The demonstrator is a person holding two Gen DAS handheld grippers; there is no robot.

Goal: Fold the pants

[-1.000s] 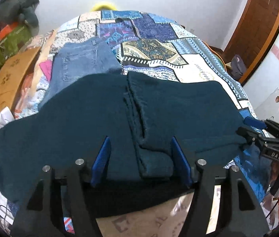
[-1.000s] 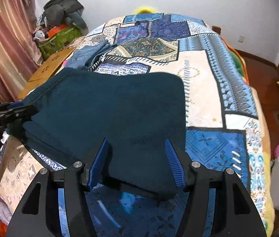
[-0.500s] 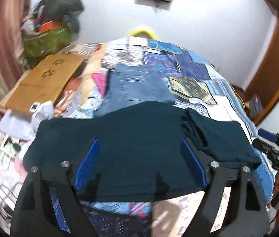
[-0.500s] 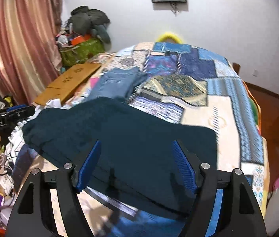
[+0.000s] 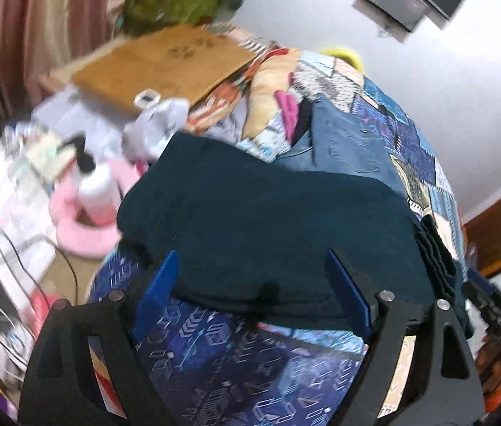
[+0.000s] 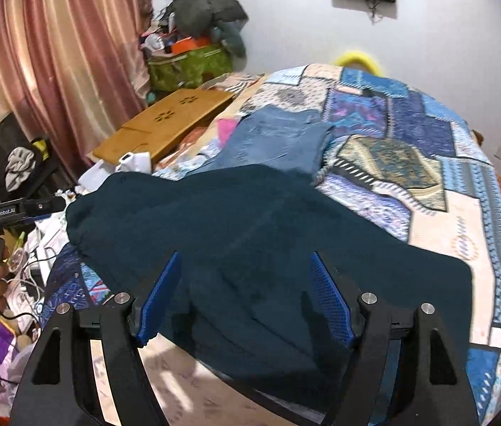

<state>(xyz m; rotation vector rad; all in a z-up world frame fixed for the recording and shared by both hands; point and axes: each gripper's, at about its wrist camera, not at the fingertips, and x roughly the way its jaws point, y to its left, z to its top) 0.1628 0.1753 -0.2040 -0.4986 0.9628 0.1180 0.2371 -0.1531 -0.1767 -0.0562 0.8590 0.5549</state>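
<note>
On the patchwork bed (image 6: pixel 463 213), near its foot, lie the dark teal pants (image 6: pixel 268 241), spread flat across the quilt with one end reaching the bed's left edge. Along the right side, as the left wrist view shows, several stacked fabric edges (image 5: pixel 436 248) sit one upon another — a sign that at least one fold has been laid. The bundle looks still long and broad, so I judge the task partly done: a further fold across its length, and some squaring of the edges, appear to remain. Left tongs (image 5: pixel 250 291) hover over the near edge of the pants, their blue pads spread wide and nothing between them. Right tongs (image 6: pixel 245 298) are likewise wide apart above the cloth, holding nothing — whether either pad brushes the fabric cannot be told. Beyond the pants, a pair of blue jeans (image 6: pixel 278 138) lies apart on the quilt, and a wooden board (image 6: pixel 168 120) rests beside the bed.
</note>
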